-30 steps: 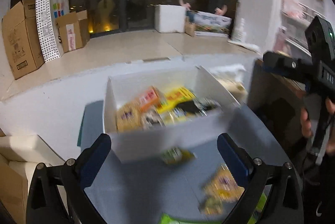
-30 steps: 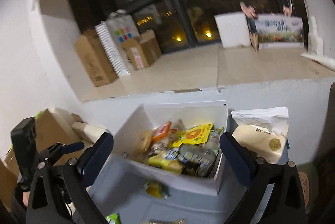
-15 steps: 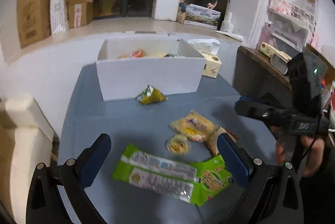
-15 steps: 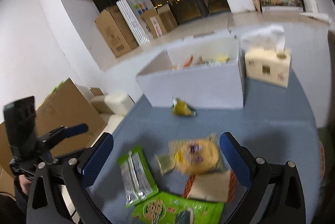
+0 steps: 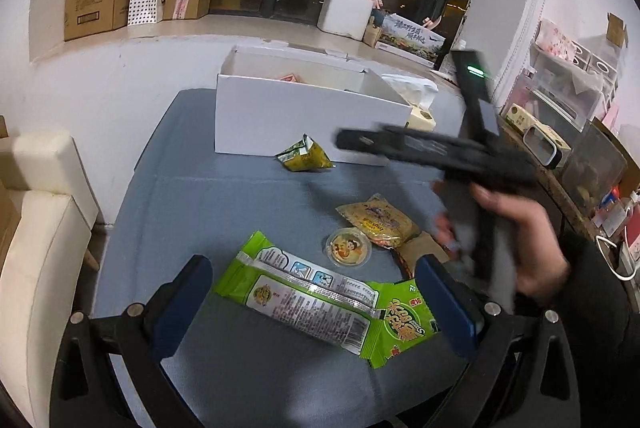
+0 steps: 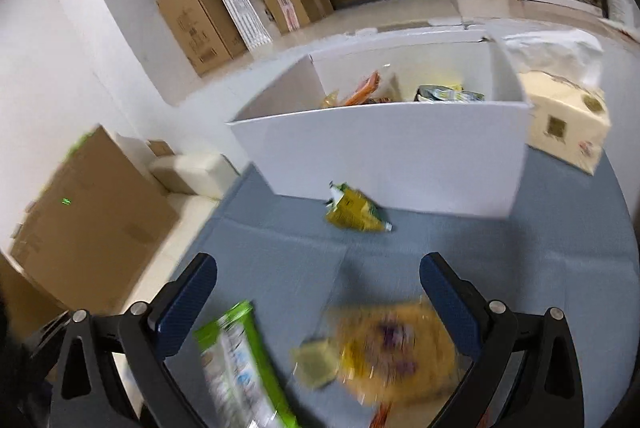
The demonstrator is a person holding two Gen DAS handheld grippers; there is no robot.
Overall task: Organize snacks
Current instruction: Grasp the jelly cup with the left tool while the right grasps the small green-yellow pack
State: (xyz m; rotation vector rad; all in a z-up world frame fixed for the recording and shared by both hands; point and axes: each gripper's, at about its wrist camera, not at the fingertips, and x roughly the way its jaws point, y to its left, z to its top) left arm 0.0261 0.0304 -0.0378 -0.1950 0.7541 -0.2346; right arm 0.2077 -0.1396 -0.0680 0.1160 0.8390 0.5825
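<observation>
our right hand-held gripper (image 6: 318, 304) hangs open over the yellow snack packet (image 6: 394, 348) near the worktop's front edge, closer than the open, empty left hand-held gripper (image 5: 314, 302).

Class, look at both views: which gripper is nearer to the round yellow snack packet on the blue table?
Right. The right gripper hovers directly over the round yellow packet; the left gripper sits farther back, above the long green packet.
</observation>
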